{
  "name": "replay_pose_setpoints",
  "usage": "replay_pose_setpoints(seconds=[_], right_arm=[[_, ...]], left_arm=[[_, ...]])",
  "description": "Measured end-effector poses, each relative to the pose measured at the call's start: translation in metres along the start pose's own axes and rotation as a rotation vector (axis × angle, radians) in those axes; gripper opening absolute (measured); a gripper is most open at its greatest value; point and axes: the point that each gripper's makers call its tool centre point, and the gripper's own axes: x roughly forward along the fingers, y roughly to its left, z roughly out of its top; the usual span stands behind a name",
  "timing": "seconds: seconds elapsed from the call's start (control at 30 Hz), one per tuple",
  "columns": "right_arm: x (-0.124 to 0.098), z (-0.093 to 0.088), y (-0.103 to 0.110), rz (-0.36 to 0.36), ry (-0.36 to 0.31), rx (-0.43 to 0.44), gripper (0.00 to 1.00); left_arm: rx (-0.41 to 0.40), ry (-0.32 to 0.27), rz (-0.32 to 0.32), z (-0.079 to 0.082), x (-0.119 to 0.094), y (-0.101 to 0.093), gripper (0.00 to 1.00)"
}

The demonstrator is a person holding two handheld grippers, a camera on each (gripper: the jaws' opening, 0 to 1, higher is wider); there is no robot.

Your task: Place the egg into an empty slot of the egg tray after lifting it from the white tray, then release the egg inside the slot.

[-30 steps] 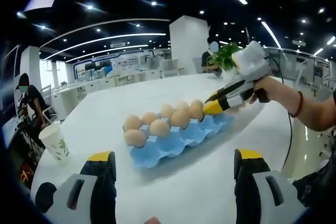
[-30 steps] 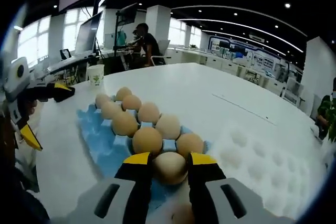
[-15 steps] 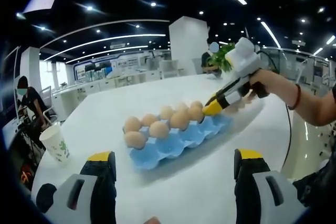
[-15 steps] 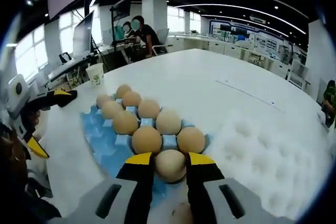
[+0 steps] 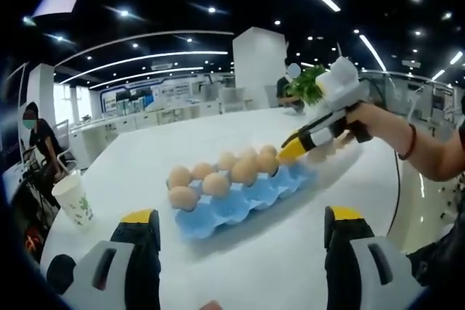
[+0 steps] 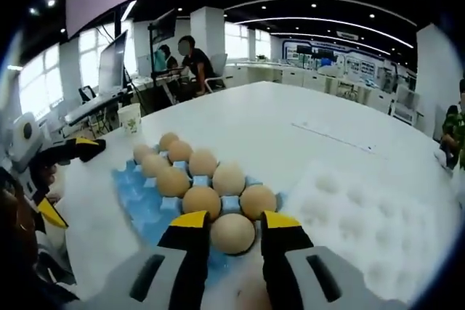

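R gripper [image 6: 232, 226] low centre of right gripper view, yellow-tipped jaws pinching an egg [image 6: 232, 233] on both sides, held at near end of blue egg tray [image 6: 138, 197]. 8 more eggs sit in tray slots above it. White tray [image 6: 356, 215] w/ empty dimples lies lower right, touching blue tray. L gripper [image 5: 236, 234] at bottom of left gripper view, jaws spread wide, nothing between, over white table [image 5: 290, 252]. Paper cup [image 5: 75, 199] at left edge
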Motion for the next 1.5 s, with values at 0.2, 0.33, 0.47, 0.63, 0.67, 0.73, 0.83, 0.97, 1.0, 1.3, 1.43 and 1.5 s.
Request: replay_pose_setpoints(seconds=[0.2,0.33,0.47,0.63,0.67,0.73,0.83,0.97,1.0,1.3,1.43,1.5], right_arm=[[-0.007,-0.002,-0.004,-0.024,-0.046,0.019,0.38],[-0.016,-0.003,-0.007,-0.056,-0.078,0.019,0.43],[-0.025,-0.004,-0.010,-0.090,-0.119,0.025,0.43],[-0.028,-0.007,-0.010,-0.088,-0.142,0.042,0.43],[-0.029,-0.008,-0.011,-0.092,-0.147,0.043,0.43],[-0.032,-0.008,-0.014,-0.108,-0.167,0.044,0.43],[-0.035,-0.011,-0.015,-0.115,-0.187,0.055,0.43],[-0.038,-0.014,-0.016,-0.133,-0.222,0.069,0.43],[-0.038,-0.014,-0.017,-0.138,-0.232,0.069,0.43],[-0.045,-0.018,-0.026,-0.276,-0.291,0.023,0.43],[-0.049,-0.018,-0.028,-0.342,-0.330,0.015,0.43],[-0.050,-0.018,-0.027,-0.367,-0.343,0.013,0.42]], left_arm=[[-0.004,-0.001,0.001,-0.001,0.000,-0.002,0.97],[-0.002,-0.001,0.003,0.000,-0.001,-0.003,0.97],[-0.001,-0.008,0.003,0.001,-0.002,-0.004,0.97],[0.010,-0.005,-0.003,0.002,0.000,-0.007,0.98],[0.011,-0.005,-0.004,0.002,0.000,-0.008,0.98],[0.012,-0.009,-0.005,0.003,-0.001,-0.009,0.98],[0.012,-0.012,-0.004,0.004,-0.001,-0.009,0.98],[0.019,0.000,-0.013,0.002,0.001,-0.012,0.97],[0.020,0.001,-0.015,0.001,0.002,-0.013,0.97],[0.022,-0.001,-0.020,0.004,0.004,-0.014,0.97],[0.021,-0.001,-0.021,0.003,0.004,-0.015,0.97],[0.021,0.000,-0.021,0.003,0.005,-0.015,0.97]])
